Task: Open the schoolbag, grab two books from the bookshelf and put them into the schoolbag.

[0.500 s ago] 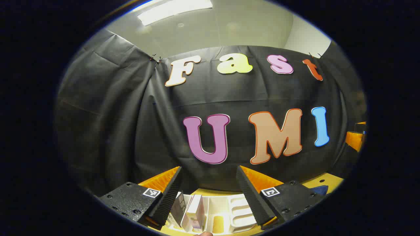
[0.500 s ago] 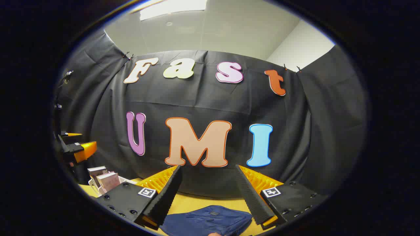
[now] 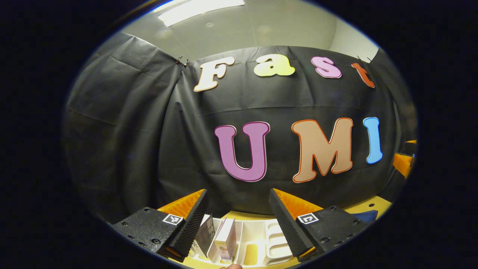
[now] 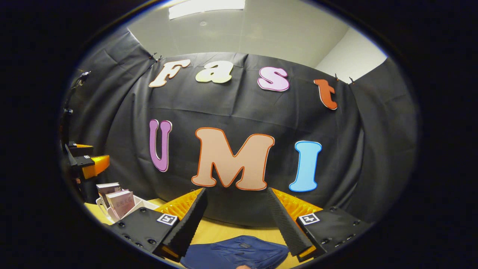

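Both my cameras have drifted a little in the last half second: the booth wall has slid slightly in each view, and the things low in the frame sit a touch higher, so I am tipping both tools down toward the worktop (image 4: 220, 233). My left hand-held gripper (image 3: 237, 216) hangs with its fingers wide apart and nothing between them, aimed at the white bookshelf (image 3: 261, 239) just below; two books (image 3: 218, 239) stand upright in its left slots. My right hand-held gripper (image 4: 236, 216) is equally spread and empty, over the blue schoolbag (image 4: 235, 254), which lies flat and, as far as I can tell, still closed. In the right gripper view the books and my left tool show far off to the left. I judge the task barely begun: the bag needs opening first, and the small tilt reads as my approach to it
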{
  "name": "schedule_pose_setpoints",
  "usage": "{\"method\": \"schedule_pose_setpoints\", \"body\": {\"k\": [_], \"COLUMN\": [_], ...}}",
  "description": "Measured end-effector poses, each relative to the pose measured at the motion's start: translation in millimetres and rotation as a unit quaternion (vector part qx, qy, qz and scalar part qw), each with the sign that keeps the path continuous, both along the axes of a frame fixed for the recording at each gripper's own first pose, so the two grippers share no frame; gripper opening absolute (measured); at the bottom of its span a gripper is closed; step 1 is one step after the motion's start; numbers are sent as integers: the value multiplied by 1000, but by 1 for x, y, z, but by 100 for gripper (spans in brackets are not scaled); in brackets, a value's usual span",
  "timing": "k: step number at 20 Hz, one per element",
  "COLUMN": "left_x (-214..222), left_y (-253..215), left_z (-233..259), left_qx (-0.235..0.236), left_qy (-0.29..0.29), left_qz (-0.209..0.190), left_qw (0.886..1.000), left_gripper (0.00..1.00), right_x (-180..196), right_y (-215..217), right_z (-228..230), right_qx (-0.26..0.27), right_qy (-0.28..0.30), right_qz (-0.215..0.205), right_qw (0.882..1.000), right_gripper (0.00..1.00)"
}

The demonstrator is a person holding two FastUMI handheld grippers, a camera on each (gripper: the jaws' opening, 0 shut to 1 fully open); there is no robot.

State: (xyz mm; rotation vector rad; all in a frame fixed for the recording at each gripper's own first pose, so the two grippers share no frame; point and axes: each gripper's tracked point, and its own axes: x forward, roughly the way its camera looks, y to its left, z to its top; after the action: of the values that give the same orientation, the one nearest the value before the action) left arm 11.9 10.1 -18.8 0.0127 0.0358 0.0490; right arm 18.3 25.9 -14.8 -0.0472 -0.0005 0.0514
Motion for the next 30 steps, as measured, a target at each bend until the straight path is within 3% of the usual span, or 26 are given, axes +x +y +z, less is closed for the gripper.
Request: {"method": "schedule_pose_setpoints", "body": {"k": [15,20,24,30], "left_x": [3,2,-2,-9], "left_y": [7,13,21,34], "left_z": [-1,-2,-3,-2], "left_qx": [17,20,22,29], "left_qy": [3,7,11,15], "left_qz": [-1,2,8,20], "left_qw": [1000,1000,1000,999], "left_gripper": [97,97,97,97], "right_x": [7,6,-3,-27], "right_y": [14,23,43,78], "right_z": [-13,-30,-52,-101], "right_qx": [0,-36,-84,-154], "right_qy": [13,28,44,66], "right_qz": [9,27,69,146], "right_qw": [1000,999,993,975], "right_gripper": [100,99,100,100]}}
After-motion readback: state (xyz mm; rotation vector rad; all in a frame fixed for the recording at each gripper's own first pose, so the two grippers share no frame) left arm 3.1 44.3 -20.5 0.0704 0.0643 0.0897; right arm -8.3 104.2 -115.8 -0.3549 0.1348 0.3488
